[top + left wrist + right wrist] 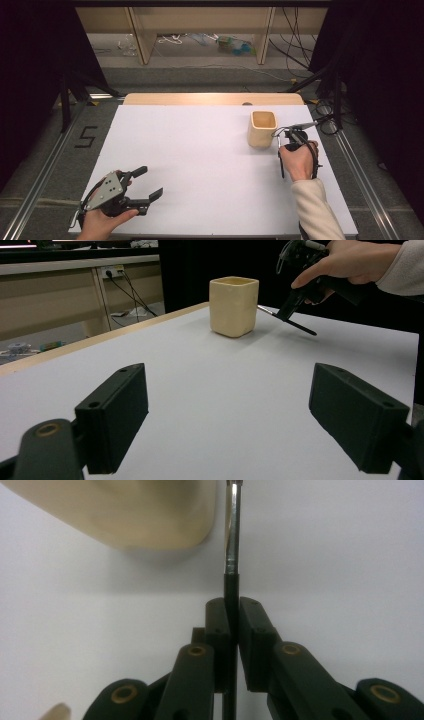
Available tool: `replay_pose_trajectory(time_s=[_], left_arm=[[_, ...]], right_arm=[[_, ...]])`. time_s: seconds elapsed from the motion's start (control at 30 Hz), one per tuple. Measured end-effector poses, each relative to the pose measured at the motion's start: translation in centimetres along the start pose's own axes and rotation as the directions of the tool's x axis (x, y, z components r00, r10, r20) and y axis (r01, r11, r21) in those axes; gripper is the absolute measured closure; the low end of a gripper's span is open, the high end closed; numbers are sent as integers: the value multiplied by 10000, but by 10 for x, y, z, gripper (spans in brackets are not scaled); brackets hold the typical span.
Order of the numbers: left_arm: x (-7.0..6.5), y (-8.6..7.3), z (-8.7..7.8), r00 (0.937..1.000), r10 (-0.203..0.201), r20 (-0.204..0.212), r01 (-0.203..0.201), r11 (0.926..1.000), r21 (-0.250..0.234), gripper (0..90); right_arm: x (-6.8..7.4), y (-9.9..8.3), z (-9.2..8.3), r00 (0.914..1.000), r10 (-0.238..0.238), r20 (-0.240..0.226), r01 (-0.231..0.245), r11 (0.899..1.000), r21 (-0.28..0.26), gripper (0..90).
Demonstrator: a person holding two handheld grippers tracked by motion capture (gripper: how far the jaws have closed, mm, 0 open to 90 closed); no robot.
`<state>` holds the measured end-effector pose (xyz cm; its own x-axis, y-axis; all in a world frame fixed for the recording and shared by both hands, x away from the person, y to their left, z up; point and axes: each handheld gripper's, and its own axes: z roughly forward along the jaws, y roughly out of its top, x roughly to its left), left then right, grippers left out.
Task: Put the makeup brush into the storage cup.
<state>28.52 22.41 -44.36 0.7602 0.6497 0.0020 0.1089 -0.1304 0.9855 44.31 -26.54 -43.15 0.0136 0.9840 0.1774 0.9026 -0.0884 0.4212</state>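
Cream square cup (pixel 262 129) on the table (pixel 200 165), inside unseen

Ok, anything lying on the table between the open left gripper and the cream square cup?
No. In the left gripper view, only bare white table stretches from the left gripper to the cream square cup.

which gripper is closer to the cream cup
Right. The right gripper, shut on a thin brush, sits just beside the cream cup; the left gripper hangs open across the table.
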Motion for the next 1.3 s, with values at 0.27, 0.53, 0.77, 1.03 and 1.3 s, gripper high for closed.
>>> replay_pose_trajectory(time_s=[0.27, 0.53, 0.77, 1.03, 1.3], left_arm=[[0, 0, 0, 10000, -19, 14, 19, 10000, -21, 159], [0, 0, -1, 10000, -15, 12, 15, 10000, -13, 159], [1, 0, -1, 10000, -3, 5, 3, 10000, -16, 159], [0, 0, -1, 10000, 7, -5, -7, 10000, -8, 159], [1, 0, -1, 10000, 8, -9, -8, 10000, -14, 159]], right_arm=[[-4, -2, -4, 9998, -169, -75, 167, 9994, -289, 842], [-6, -2, -7, 9999, 1, -172, -10, 9985, -545, 842], [-5, -3, -10, 9997, -53, -222, 34, 9966, -828, 842], [-5, -4, -12, 9993, 33, -362, -78, 9919, -1265, 842], [-6, -4, -15, 9991, 77, -409, -140, 9877, -1559, 842]])
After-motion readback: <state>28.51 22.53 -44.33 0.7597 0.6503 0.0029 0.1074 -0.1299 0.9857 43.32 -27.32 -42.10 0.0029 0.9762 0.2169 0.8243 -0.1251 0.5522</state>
